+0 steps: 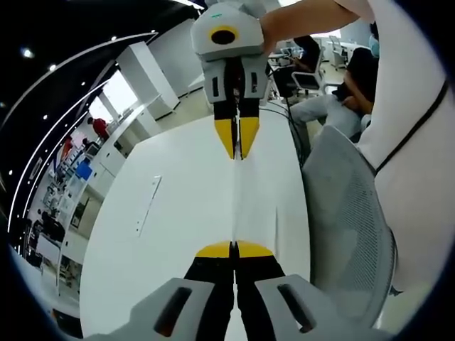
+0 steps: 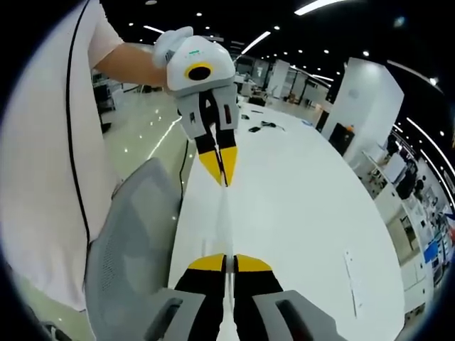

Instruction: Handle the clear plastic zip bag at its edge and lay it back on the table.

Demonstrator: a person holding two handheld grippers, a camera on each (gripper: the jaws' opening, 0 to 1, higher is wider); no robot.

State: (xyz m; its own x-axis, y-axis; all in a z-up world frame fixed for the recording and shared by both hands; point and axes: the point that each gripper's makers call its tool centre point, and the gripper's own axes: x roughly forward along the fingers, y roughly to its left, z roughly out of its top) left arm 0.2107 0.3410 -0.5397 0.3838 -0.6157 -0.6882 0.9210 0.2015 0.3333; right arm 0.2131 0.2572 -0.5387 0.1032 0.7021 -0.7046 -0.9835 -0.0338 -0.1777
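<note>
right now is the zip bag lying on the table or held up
Held up: the zip bag is stretched edge-on between the left gripper and right gripper, both shut on it, above the table.

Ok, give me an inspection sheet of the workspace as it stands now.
Surface: white table, long, mostly bare.
Job's things: clear bag stretched edge-on between the two grippers, above the table, not yet laid down.
Clutter: thin white strip lying flat on the table; small dark items at the far end, too small to tell.
Grippers: left gripper shut on the bag's near edge; right gripper shut on its far edge.
Cables: dark cable hanging off the table edge by the chair.
Surroundings: grey mesh chair beside the table; person in white holding the grippers; open office, white column, ceiling lights.
</note>
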